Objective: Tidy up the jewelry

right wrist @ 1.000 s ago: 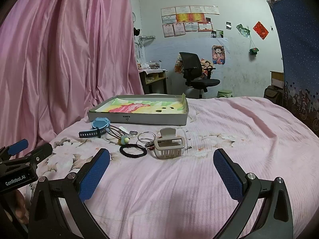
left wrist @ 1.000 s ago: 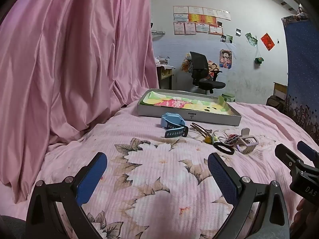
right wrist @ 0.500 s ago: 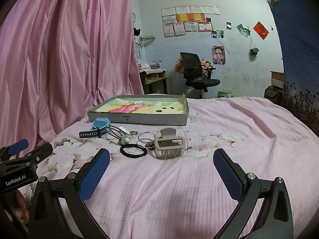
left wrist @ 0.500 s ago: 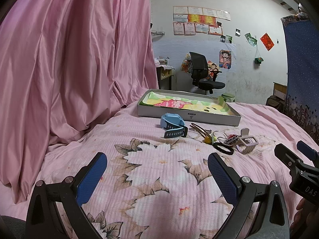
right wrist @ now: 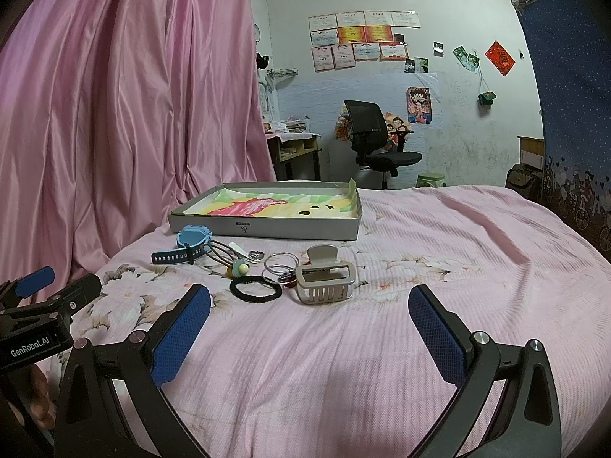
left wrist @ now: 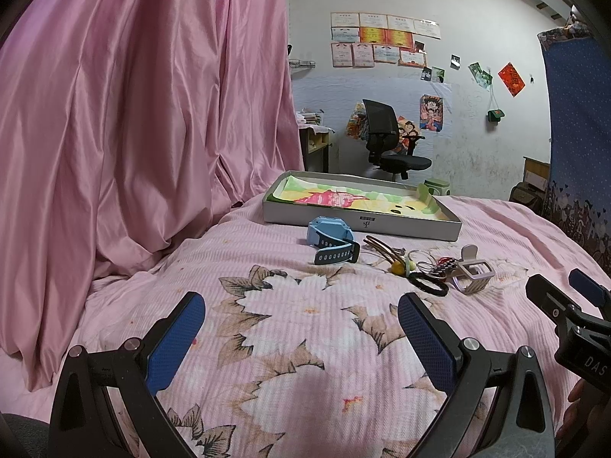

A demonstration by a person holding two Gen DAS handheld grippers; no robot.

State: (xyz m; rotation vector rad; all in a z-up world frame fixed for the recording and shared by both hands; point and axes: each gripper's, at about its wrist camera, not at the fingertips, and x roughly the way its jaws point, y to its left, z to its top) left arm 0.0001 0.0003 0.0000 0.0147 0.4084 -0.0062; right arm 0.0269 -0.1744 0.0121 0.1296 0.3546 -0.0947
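A grey shallow box [left wrist: 362, 225] [right wrist: 267, 225] with a colourful lining lies on the pink bed. In front of it lie a blue watch [left wrist: 330, 238] [right wrist: 189, 242], a black hair tie [left wrist: 428, 284] [right wrist: 255, 289], a beige hair claw [left wrist: 471, 269] [right wrist: 324, 278], thin rings [right wrist: 280, 261] and a small yellow-green hair tie charm [left wrist: 401, 266] [right wrist: 240, 268]. My left gripper [left wrist: 301, 326] is open and empty, well short of the watch. My right gripper [right wrist: 309, 318] is open and empty, just short of the claw.
A pink curtain [left wrist: 133, 133] hangs along the left of the bed. The floral bedspread [right wrist: 439, 248] stretches to the right. A black office chair [right wrist: 376, 145] and a desk stand by the far wall. Each gripper shows at the edge of the other's view.
Both grippers have barely moved; the left view has shifted very slightly. Nothing has been taken hold of.
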